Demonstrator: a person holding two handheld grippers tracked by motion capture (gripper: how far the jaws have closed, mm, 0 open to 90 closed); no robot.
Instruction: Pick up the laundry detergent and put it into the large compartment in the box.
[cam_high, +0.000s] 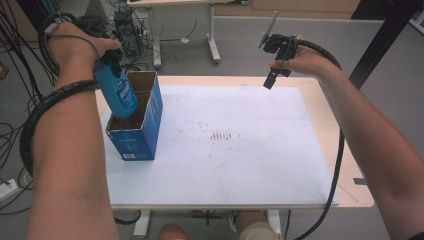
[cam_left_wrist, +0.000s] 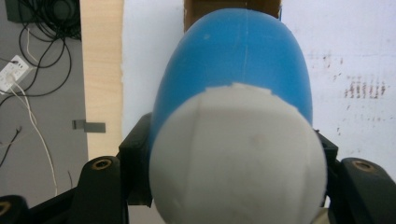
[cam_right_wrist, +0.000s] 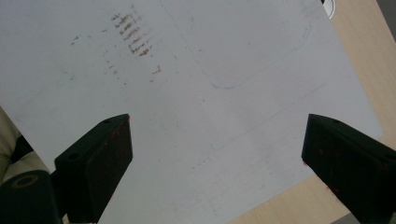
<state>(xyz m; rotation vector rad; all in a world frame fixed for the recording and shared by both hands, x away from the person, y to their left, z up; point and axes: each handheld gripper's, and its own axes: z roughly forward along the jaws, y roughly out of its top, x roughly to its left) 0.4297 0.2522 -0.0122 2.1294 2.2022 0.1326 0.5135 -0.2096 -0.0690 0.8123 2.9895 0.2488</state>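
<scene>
Clamped between the jaws of the left gripper (cam_high: 112, 59), a blue bottle (cam_high: 119, 94) with a white cap (cam_left_wrist: 238, 158) is held above the open top of a blue cardboard box (cam_high: 145, 131), its lower end set into the opening. The box stands at the left side of a white mat (cam_high: 240, 165) that covers a light wooden table (cam_high: 357, 195). In the left gripper view, the black jaws are seen pressed against both sides of the bottle just behind the cap. The right gripper (cam_high: 274, 75) is held in the air over the far right part of the table, well apart from the box. Its jaws are spread wide with nothing between them, and faint brown marks (cam_right_wrist: 133, 35) are seen on the mat below.
</scene>
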